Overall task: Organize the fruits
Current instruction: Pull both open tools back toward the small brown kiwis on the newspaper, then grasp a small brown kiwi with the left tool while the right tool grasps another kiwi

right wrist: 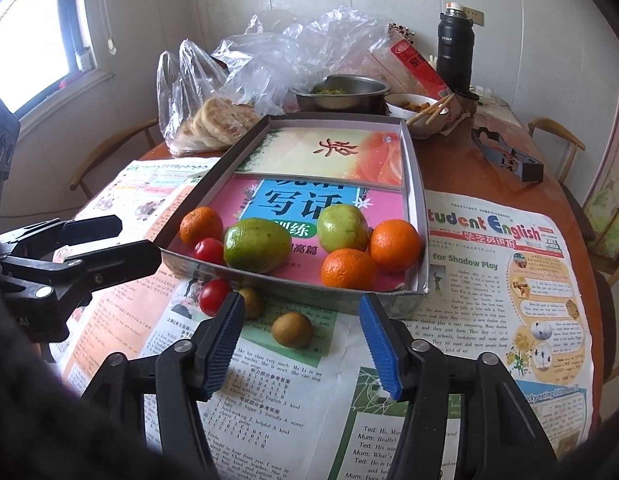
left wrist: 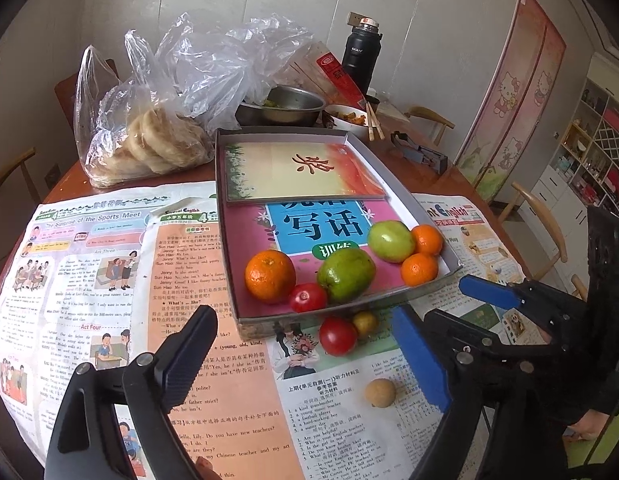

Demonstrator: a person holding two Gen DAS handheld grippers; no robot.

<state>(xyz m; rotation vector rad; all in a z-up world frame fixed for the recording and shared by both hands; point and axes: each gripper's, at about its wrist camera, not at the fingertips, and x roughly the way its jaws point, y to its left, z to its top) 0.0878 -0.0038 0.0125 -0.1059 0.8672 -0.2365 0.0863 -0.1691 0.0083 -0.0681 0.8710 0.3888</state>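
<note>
Left wrist view: the left gripper [left wrist: 309, 354] stands released, fingers wide, nothing between them; the tray [left wrist: 413, 196] runs from 6 to 12 o'clock, fruit at its near end.

Right wrist view: the right gripper [right wrist: 303, 344] is parted, empty, a brown fruit [right wrist: 292, 329] on the bench between its fingers.

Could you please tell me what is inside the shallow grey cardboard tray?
The shallow grey cardboard tray holds three oranges, two green fruits, one red tomato, all resting on two books. The tray floor is mostly covered.

Both wrist views angled down, sharing tray [left wrist: 437, 236]
</note>
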